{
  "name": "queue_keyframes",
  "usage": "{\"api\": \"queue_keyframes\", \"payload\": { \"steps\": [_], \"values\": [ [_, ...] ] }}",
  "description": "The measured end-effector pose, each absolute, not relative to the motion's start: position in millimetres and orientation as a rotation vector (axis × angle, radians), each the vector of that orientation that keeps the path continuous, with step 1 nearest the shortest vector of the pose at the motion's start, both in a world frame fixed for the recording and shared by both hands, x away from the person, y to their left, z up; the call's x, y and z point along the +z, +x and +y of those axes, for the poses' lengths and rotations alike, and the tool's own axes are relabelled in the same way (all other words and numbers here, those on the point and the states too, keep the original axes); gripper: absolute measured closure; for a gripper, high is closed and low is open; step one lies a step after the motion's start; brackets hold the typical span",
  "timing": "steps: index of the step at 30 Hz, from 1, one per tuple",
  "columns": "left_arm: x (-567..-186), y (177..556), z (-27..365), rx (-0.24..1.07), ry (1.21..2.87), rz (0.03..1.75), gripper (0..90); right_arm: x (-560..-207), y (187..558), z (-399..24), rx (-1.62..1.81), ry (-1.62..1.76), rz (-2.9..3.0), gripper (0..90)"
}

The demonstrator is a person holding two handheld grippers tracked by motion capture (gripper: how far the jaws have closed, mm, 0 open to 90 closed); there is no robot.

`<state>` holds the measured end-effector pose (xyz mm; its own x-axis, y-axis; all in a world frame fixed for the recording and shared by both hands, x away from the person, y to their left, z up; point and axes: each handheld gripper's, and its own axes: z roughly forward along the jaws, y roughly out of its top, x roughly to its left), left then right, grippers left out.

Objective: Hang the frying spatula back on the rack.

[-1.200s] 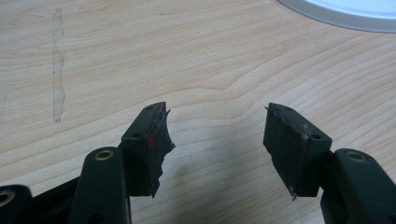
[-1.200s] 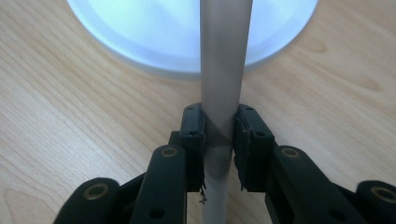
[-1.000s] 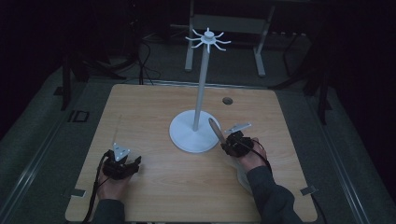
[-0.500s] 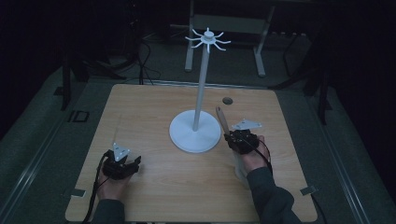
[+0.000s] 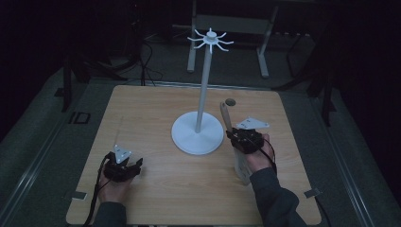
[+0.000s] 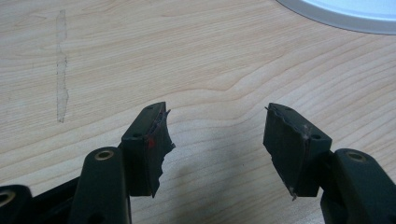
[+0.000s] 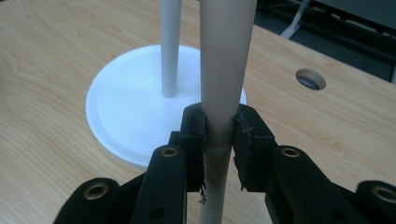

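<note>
We see a pale wooden table [image 5: 156, 109] with a round hole [image 5: 230, 101] near its far edge and a strip of worn tape residue [image 6: 61, 65] on the grain. Behind the table stands a grey metal frame [image 5: 227, 28], and dark cables [image 5: 142, 61] trail across the floor.

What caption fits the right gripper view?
Right gripper clamps a pale utensil handle before the white stand.

Wooden utensil [image 7: 226, 70]: handle cut off by the top edge of the right gripper view; lower part hidden behind the right gripper [image 7: 218, 140]; its kind cannot be told. White stand [image 6: 345, 14]: only a sliver of the base inside the top edge of the left gripper view. Room beyond the table [image 5: 142, 189]: too dark to read.
</note>
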<state>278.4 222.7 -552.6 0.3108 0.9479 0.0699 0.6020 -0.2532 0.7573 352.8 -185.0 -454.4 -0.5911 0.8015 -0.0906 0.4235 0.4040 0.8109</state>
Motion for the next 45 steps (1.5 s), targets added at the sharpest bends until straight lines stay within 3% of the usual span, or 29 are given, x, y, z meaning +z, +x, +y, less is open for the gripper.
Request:
{"api": "queue_keyframes", "payload": {
  "steps": [45],
  "values": [
    [-552.0,278.4,223.4,0.717,1.941,1.374,40.2,-401.4,354.9,-168.9,1.275,0.941,2.072,75.0]
  ]
}}
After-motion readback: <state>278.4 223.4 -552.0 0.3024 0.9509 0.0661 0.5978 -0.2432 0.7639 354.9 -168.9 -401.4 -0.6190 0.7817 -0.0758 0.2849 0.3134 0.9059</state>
